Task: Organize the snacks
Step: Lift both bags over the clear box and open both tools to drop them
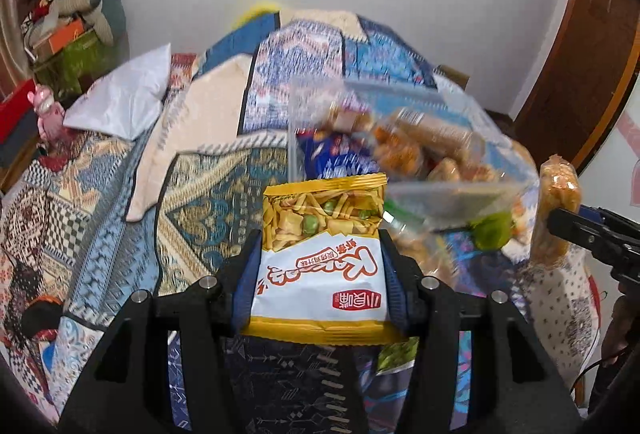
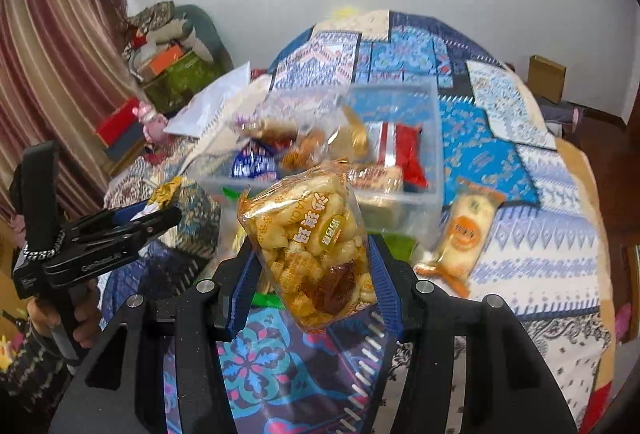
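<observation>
Surface: patchwork blue quilted bedspread [image 2: 500,170] under a white wall.
Bin: clear plastic rectangular box [image 2: 434,138], part-filled with snacks, far centre.
Left gripper [image 1: 322,270]: pinching a yellow-and-white crisp packet [image 1: 322,254] by its sides.
Right gripper [image 2: 310,266]: pinching a clear bag of golden puffed snacks [image 2: 308,234].
Advice: carry both packets forward over the bin rim, keep them apart, release low.
Left over: orange-ended pale wrapped cake [image 2: 464,230], on the quilt, right of the bin.

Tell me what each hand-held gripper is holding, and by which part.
Left hand-held gripper: yellow and white snack packet, pinched across its sides. Right hand-held gripper: clear bag of puffed snacks, gripped by its sides.
</observation>
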Available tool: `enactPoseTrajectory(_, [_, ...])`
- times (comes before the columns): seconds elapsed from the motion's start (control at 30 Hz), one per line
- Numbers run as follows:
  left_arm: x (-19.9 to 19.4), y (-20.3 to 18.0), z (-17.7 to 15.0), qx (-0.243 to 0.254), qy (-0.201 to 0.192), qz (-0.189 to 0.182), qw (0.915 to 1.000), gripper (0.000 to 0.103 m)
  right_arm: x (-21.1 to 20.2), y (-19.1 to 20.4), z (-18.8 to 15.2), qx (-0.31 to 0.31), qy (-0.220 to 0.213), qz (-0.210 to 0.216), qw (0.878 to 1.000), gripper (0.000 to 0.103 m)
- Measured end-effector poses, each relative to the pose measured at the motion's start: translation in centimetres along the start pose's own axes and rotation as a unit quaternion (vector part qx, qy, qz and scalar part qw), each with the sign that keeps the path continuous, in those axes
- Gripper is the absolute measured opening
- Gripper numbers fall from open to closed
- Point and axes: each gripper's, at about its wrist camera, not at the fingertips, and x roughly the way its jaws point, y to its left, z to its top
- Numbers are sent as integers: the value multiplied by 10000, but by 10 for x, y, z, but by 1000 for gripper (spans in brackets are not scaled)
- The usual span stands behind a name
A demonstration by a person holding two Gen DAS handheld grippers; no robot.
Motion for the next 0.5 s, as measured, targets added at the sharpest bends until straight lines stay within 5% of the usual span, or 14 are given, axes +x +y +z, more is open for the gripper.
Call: enactPoseTrajectory(0.5, [21,-37,57,294,-306,-242,9988,54,-1,-26,57,189,-584,-317,9976,49])
